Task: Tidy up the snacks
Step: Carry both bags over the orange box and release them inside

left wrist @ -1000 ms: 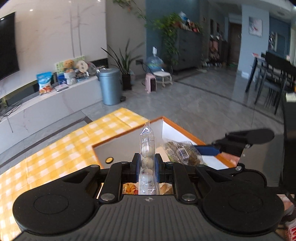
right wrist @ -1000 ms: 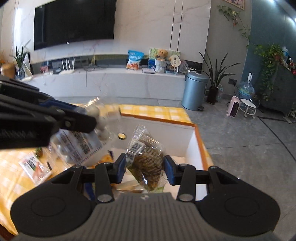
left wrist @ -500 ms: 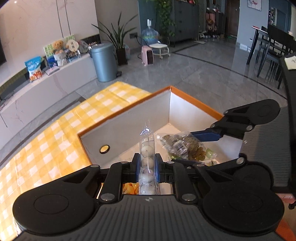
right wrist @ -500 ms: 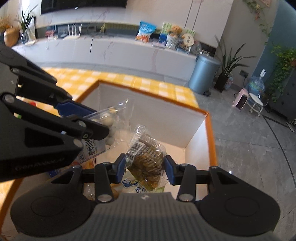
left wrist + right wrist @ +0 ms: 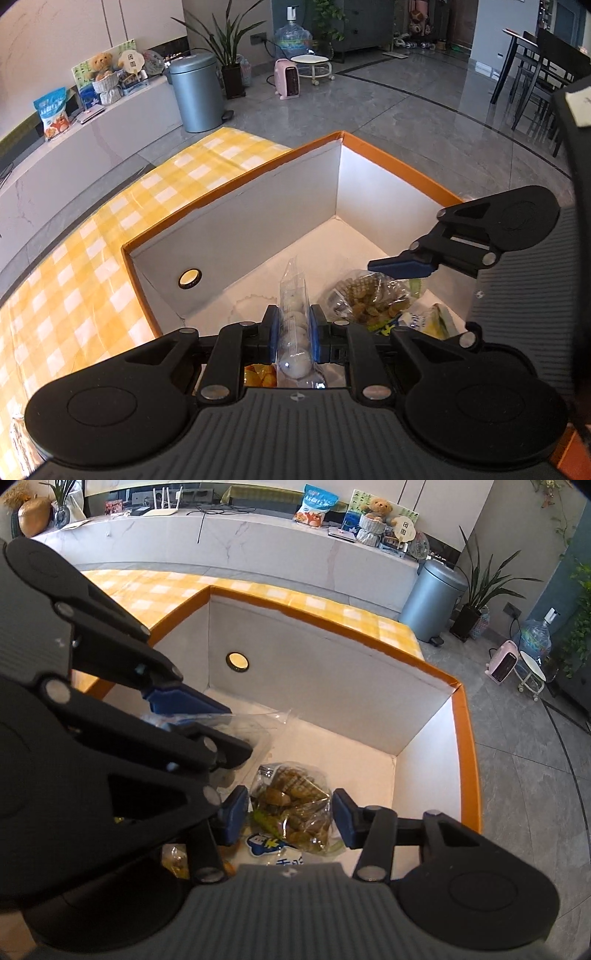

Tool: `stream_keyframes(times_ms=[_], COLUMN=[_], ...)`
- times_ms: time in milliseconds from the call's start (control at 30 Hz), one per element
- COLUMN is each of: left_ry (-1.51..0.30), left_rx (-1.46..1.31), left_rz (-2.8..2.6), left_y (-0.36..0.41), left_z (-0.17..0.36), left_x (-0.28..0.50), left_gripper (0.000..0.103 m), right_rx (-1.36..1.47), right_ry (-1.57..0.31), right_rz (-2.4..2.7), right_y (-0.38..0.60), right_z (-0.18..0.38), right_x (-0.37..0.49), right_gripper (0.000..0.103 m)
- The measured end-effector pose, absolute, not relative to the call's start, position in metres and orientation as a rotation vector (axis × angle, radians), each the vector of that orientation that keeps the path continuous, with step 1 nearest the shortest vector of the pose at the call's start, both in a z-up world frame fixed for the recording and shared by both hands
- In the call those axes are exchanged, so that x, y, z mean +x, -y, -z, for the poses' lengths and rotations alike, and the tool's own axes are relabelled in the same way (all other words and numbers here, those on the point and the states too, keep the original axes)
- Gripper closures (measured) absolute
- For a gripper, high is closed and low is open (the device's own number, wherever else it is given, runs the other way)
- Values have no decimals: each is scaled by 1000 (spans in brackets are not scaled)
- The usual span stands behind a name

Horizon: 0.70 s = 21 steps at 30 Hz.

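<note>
Both grippers reach down into the orange-rimmed box (image 5: 391,162), whose white floor lies bare toward the far corner, while snack packets crowd its near edge. The left gripper (image 5: 293,334) is clenched on a tall clear packet of pale round balls (image 5: 293,314), standing upright just beside the far wall. The right gripper (image 5: 288,814) is opening, its pads clear of the crinkled clear bag of brown cookies (image 5: 291,797) lying on other packets between them.
</note>
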<state>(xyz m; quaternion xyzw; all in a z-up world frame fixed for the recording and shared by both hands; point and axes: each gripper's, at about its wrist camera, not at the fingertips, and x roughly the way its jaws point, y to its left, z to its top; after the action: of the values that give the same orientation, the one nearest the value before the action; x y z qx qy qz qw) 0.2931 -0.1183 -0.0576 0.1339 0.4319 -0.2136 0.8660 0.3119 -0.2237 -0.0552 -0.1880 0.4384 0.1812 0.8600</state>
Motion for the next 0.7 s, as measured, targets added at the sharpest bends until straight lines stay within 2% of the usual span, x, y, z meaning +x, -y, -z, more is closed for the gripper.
stream_keyframes(times_ms=[167, 233, 467, 500, 533, 567, 700], left_ry=[-900, -893, -871, -868, -863, -857, -822], left_rx=[300, 297, 285, 284, 282, 281, 277], left_rz=[423, 409, 401, 404, 408, 411, 416], left_y=[119, 117, 110, 109, 109, 109, 108], left_z=[57, 56, 44, 42, 39, 36, 24], left_x=[290, 287, 280, 279, 277, 276, 266], left_gripper=[78, 70, 50, 47, 45, 44, 39], right_rx=[-413, -418, -440, -443, -450, -460, -493], right_ry=[-913, -917, -916, -921, -922, -915, -875], right_rz=[-395, -405, -380, -376, -367, -356, -326], right_y=[222, 221, 222, 222, 223, 223, 223], right_z=[55, 55, 49, 48, 47, 45, 35], right_x=[311, 310, 307, 308, 307, 305, 297], right_gripper=[45, 43, 36, 33, 24, 20, 19])
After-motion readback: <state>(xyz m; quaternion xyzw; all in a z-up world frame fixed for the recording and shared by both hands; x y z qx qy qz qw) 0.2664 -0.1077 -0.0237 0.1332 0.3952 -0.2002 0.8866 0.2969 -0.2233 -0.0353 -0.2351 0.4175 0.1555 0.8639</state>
